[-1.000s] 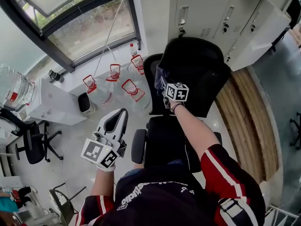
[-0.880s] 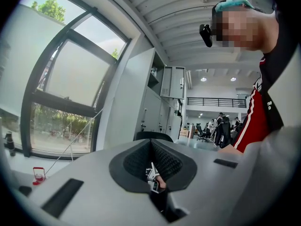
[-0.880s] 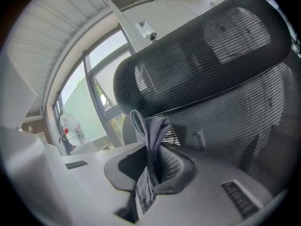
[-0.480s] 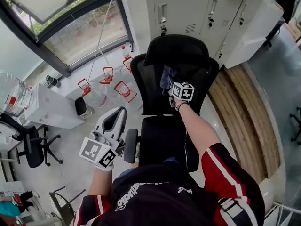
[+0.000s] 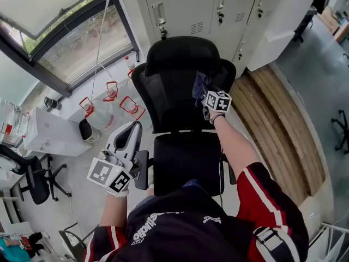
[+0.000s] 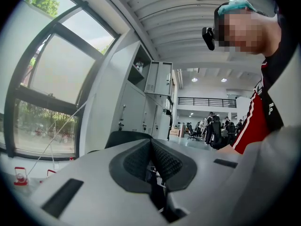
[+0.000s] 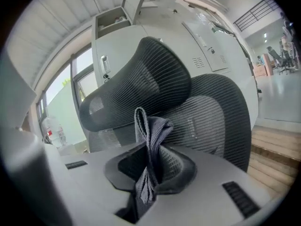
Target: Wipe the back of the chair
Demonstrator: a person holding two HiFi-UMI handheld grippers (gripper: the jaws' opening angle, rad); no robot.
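Lockers (image 5: 180,10) behind chair (image 5: 169,81) — cloth (image 7: 149,126) upright, pinched by right gripper (image 7: 150,168).

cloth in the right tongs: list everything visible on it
The cloth is a grey-blue woven rag, bunched into a narrow fold. The right tongs are shut on its middle: a looped fold stands up above the jaws and a tail hangs down between them. In the head view it sits at the right side of the black mesh chair back, just below the headrest. Whether it actually presses on the mesh cannot be told.
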